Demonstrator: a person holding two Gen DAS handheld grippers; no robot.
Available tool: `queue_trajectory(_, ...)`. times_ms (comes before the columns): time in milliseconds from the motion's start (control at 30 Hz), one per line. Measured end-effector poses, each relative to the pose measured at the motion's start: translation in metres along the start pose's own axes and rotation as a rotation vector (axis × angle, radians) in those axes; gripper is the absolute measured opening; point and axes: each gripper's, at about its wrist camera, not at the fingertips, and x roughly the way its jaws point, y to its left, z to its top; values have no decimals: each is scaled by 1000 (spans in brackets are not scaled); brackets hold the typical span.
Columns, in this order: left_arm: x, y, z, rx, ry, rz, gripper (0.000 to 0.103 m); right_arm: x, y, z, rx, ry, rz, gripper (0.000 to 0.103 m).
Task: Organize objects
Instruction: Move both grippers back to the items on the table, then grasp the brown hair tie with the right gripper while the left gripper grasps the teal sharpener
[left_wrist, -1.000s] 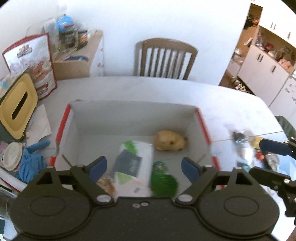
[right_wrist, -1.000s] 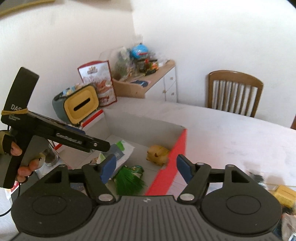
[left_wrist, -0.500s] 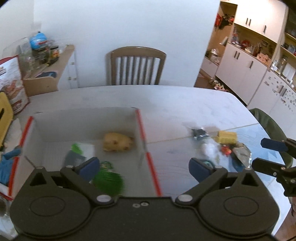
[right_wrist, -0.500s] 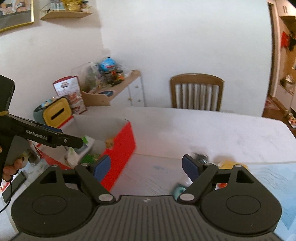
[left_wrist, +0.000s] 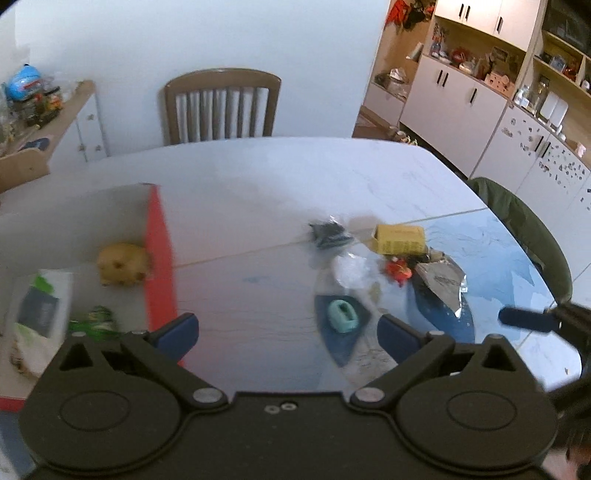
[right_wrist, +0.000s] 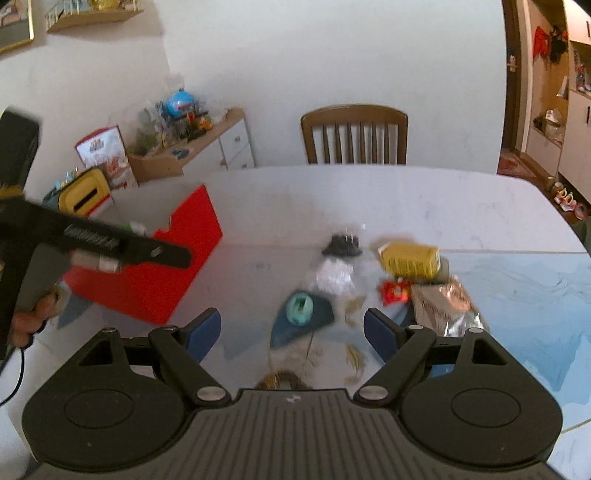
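White table (left_wrist: 258, 177) carried a red box (right_wrist: 173, 258) near its left edge; both grippers, left gripper (left_wrist: 288, 332) and right gripper (right_wrist: 291, 328), gaped wide, empty, above a teal object (right_wrist: 301, 308).

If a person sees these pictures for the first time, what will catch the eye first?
Probably the red-sided box on the left of the white table, bright against everything pale. Next comes the small pile to its right: a yellow packet, a teal object and a silver wrapper. Both tools, left and right, are open and empty.

Box left, loose pile right, on counter (left_wrist: 280, 177).
Box (right_wrist: 177, 258) holds toy (left_wrist: 123, 264); carton (right_wrist: 410, 260) behind foil bag (right_wrist: 448, 308); chair (right_wrist: 354, 134) behind counter.
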Motion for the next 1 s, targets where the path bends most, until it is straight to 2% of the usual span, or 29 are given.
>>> queue_trajectory(300, 52, -27, -3, -20, 44, 27, 103, 24, 0, -35, -19, 89, 20, 85)
queue_trajectory(433, 71, -36, -4, -18, 73, 16, 103, 33, 2, -46, -29, 120, 32, 85)
queue_trajectory(700, 99, -51, -10, 27, 96, 27, 103, 52, 12, -56, -53, 157, 44, 85)
queue_trajectory(1000, 126, -53, -11, 21, 121, 34, 102, 72, 18, -62, -89, 176, 32, 85)
